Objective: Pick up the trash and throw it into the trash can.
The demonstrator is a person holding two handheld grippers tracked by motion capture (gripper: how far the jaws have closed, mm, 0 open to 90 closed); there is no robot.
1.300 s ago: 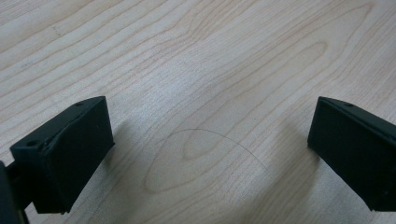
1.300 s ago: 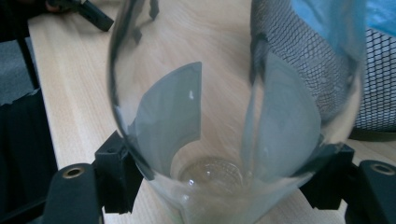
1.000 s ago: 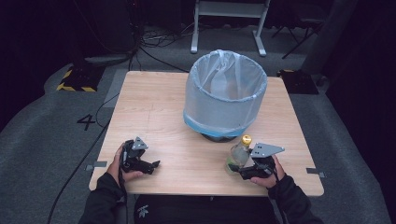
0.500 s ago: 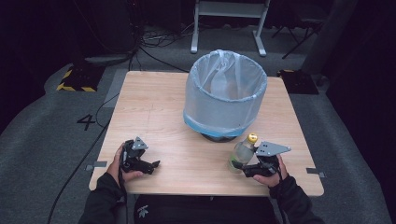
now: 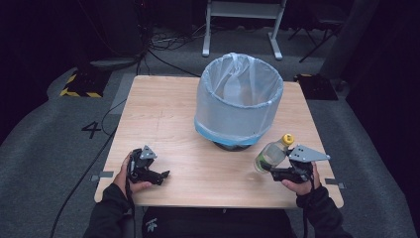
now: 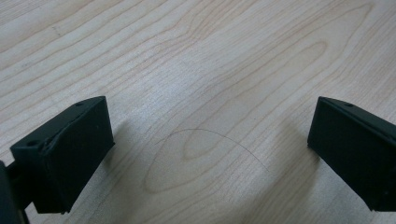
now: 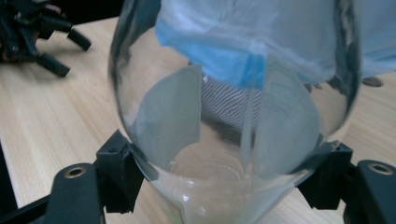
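your right gripper (image 5: 271, 167) is clamped on the clear bottle (image 5: 270, 154), yellow cap (image 5: 288, 139), tilted above the table (image 5: 163, 114) near its right front edge, beside the lined bin (image 5: 237, 101). your left gripper (image 5: 161, 175) rests spread wide, nothing between.

The table (image 5: 163, 114) is pale, matt wood with a smooth grain. The bottle (image 5: 270, 154) is clear, glossy plastic with a yellow cap. A thin, translucent plastic liner (image 5: 237, 94) with a slight sheen covers the bin.
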